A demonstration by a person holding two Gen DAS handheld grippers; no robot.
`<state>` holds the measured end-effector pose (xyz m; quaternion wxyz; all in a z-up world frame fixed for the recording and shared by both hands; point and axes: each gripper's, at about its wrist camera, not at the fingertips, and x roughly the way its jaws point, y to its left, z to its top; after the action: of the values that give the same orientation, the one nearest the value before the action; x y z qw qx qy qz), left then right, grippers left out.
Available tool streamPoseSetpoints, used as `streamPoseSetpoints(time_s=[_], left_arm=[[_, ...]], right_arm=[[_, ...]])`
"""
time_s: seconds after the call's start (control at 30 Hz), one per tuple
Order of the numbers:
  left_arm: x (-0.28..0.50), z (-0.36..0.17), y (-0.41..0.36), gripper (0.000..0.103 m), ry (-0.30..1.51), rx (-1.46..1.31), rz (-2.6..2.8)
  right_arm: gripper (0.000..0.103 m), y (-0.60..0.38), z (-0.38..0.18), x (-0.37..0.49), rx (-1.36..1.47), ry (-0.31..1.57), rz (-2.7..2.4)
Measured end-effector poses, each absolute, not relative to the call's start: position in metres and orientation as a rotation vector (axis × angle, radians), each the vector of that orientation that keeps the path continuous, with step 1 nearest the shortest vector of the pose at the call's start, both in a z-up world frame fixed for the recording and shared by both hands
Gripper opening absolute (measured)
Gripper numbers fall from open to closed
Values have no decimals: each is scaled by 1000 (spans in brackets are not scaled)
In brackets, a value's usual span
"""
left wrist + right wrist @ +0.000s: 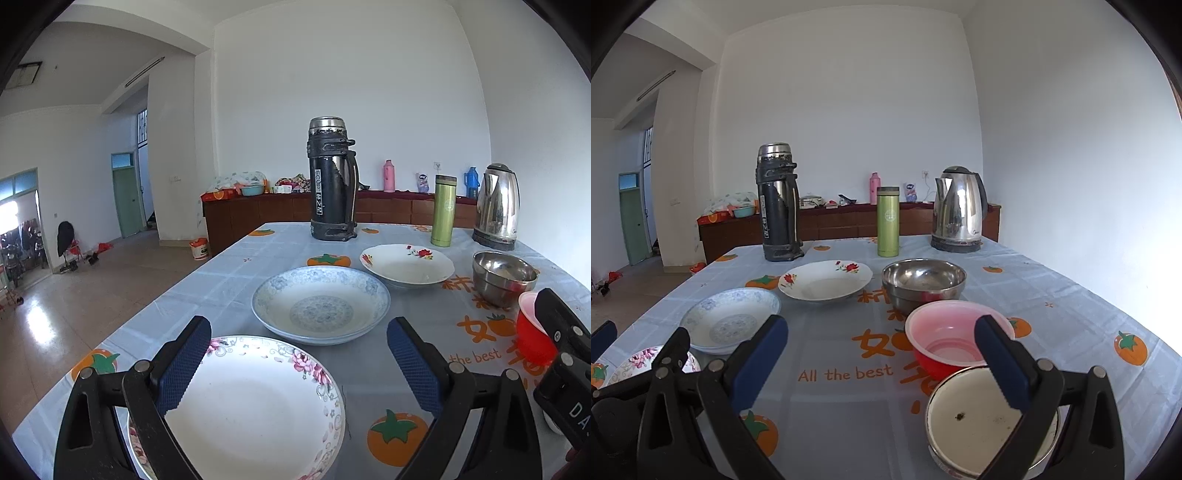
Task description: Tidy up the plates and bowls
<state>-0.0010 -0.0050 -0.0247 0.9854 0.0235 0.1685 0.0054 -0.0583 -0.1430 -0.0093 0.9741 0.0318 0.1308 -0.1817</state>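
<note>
My left gripper [299, 365] is open and empty, hovering over a pink-flowered white plate [255, 410]. Beyond it lie a blue-patterned plate [320, 304] and a red-flowered white plate [406, 264]. A steel bowl [504, 277] and a red plastic bowl [532, 332] sit to the right. My right gripper [882, 362] is open and empty, above the tablecloth. Its right finger hangs over a white enamel bowl [975, 417]. The red bowl [949, 339], steel bowl [923, 280], red-flowered plate [825, 280], blue plate [729, 319] and pink-flowered plate [639, 363] show in the right wrist view.
A black thermos [332, 181], green flask [443, 210] and steel kettle [496, 206] stand at the table's far edge. The table has a pale blue cloth [849, 398] with orange fruit prints. A wooden sideboard [258, 210] lines the back wall.
</note>
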Motion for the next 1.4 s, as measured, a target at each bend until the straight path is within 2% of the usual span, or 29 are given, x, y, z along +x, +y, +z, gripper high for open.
streamPoseSetpoints(time_s=[1.4], left_arm=[[-9,-24,-14,98,327,75,-23]], right_arm=[[103,-172,4,-59,115,230,-342]])
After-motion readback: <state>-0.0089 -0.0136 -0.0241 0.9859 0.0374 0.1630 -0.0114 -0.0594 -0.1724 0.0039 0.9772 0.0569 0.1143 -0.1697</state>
